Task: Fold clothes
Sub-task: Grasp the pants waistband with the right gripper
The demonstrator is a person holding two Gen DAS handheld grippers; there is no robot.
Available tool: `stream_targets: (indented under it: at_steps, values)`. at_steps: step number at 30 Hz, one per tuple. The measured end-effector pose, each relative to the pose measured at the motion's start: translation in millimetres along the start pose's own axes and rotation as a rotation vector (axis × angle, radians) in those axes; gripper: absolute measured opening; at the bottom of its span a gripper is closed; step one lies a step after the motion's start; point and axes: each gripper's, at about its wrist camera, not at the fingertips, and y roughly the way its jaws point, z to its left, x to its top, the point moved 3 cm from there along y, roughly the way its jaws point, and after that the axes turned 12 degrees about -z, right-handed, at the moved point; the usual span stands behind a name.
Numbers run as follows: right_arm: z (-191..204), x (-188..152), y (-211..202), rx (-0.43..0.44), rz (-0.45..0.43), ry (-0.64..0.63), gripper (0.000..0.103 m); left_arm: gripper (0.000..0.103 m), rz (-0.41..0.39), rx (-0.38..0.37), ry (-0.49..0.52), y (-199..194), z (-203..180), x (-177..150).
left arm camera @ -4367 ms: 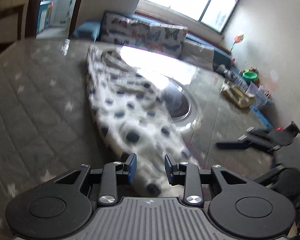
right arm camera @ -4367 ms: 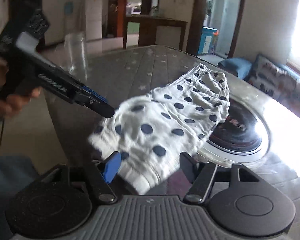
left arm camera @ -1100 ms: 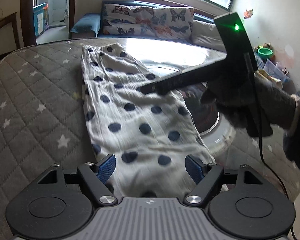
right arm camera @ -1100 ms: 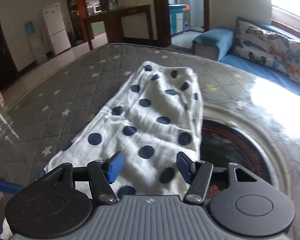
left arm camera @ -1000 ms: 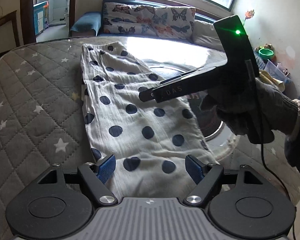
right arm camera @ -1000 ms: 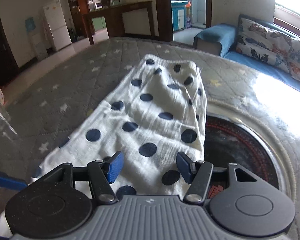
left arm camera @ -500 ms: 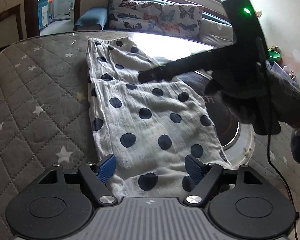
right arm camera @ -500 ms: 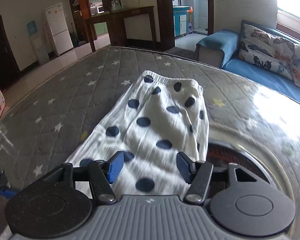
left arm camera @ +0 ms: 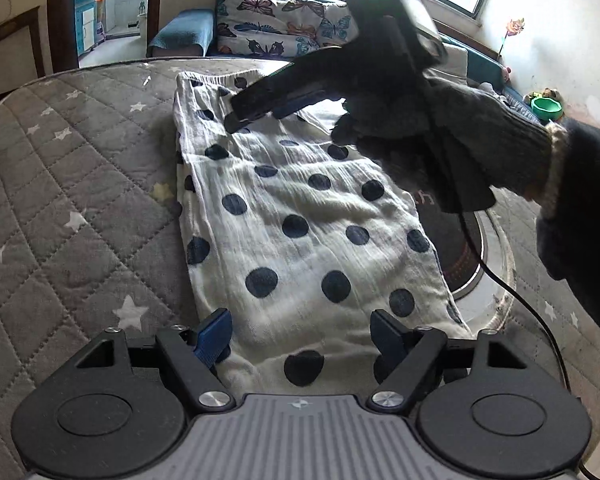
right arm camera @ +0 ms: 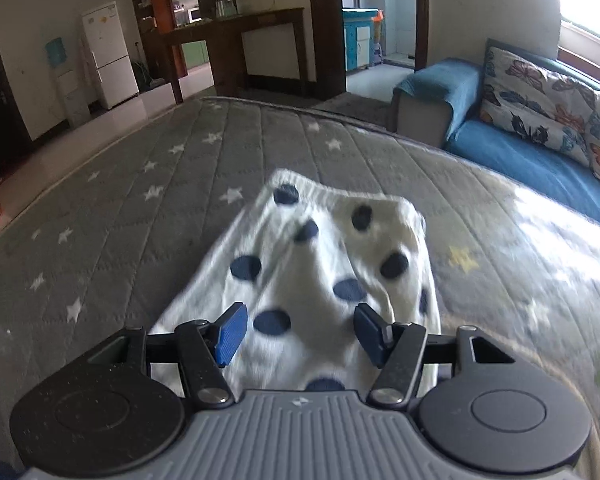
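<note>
- My left gripper (left arm camera: 302,332) hangs low over the near end of the white garment with navy dots (left arm camera: 300,232), its blue-padded fingers (left arm camera: 214,334) spread wide with cloth between them but nothing pinched.
- That garment lies lengthwise on the grey star-quilted table cover (left arm camera: 80,184), folded into a long strip that runs away from me, its gathered end at the far side.
- The strip's right edge lies partly over a round dark hotplate with a metal rim (left arm camera: 476,264) set into the table.
- My right gripper (left arm camera: 236,114), seen from the left camera, reaches in from the right, held by my gloved right hand (left arm camera: 412,120), and its tips are down at the far part of the garment near its left edge; a green light glows on top of the tool.
- From the right camera, the right gripper (right arm camera: 298,330) stands open, pads apart, with the dotted cloth (right arm camera: 320,280) rumpled into a ridge between and beyond them; I cannot tell whether the pads touch it.
- A black cable (left arm camera: 520,300) trails from my right hand across the table.
- Behind the table sits a blue sofa with butterfly cushions (right arm camera: 540,108).
</note>
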Motion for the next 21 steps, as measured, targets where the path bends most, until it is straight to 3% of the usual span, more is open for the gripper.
stream_targets:
  at_steps: [6,9,15,21]
  values:
    - [-5.2,4.0,13.8,-0.010,0.004,-0.011,0.067,0.079,0.000,0.000,0.004,3.0,1.5,1.7]
    - [-18.5,13.2,7.6,-0.013,-0.043,0.036,0.072,0.079,-0.001,-0.007,-0.005,2.6,3.3,2.2]
    - [-58.7,23.2,17.0,-0.084,-0.065,0.113,0.072,0.080,-0.012,-0.004,-0.011,0.4,7.5,8.3]
    - [-77.7,27.4,35.1,-0.067,-0.066,0.157,0.069,0.082,-0.017,0.023,-0.017,3.1,14.9,16.9]
